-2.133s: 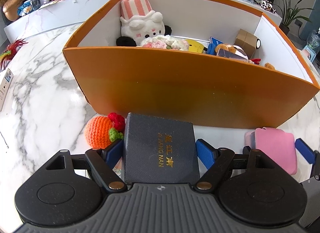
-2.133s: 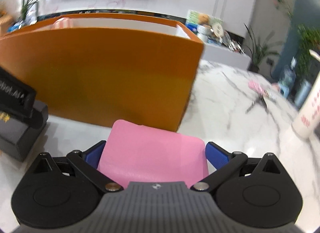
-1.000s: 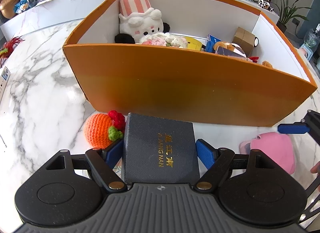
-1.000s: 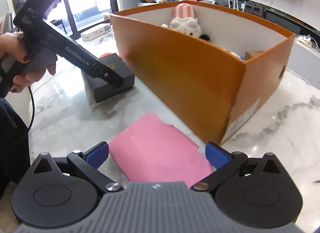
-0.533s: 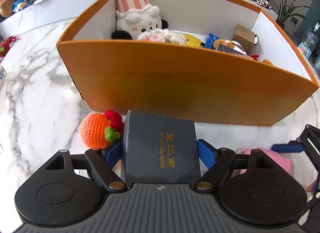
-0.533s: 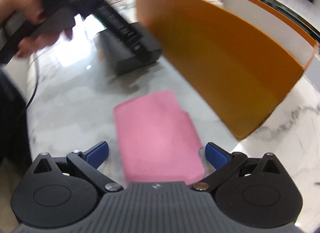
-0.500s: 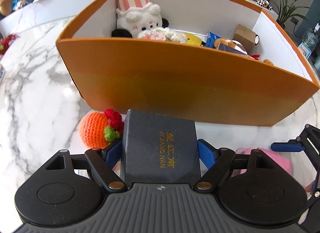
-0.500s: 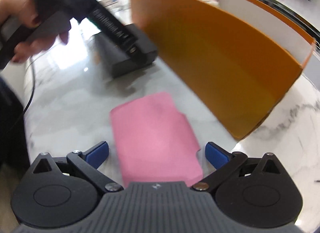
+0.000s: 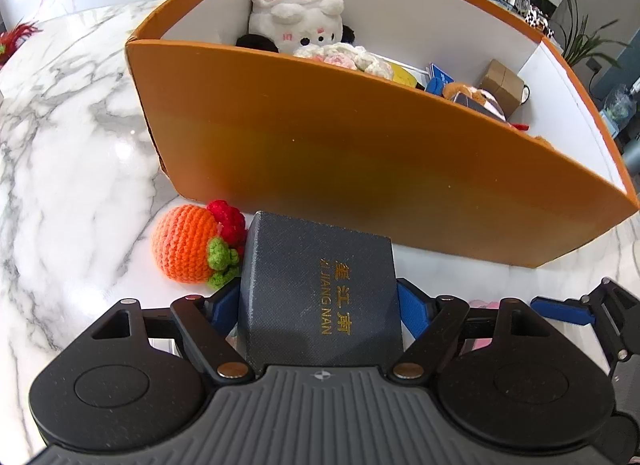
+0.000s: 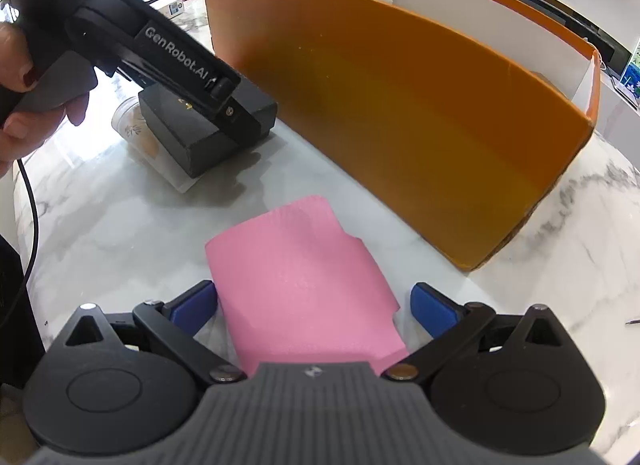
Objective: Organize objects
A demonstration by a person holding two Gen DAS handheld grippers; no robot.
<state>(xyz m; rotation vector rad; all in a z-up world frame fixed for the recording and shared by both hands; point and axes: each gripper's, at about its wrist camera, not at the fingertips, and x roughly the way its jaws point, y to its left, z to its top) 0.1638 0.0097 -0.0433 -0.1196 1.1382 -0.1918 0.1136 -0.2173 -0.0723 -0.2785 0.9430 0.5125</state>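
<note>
between the tongs: one stiff box, one limp pouch

beside the orange bin (image 9: 360,169) on the marble surface (image 9: 60,153), dark box (image 9: 320,289) clamped wide between left tongs (image 9: 320,305). looks rigid, likely light; best held by flat side walls. pink pouch (image 10: 304,277) lying flat between open right tongs (image 10: 312,301), pads clear of it. probably soft, thin; best pinched across both long edges.

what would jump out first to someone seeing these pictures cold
The big orange cardboard box with white inner walls dominates the marble table, with a plush toy in a pink-striped hat at its far left corner. In front of it, a dark blue textured box with gold lettering sits between the left tool's blue pads, beside an orange crocheted fruit. A flat pink pouch lies between the right tool's open pads.
</note>
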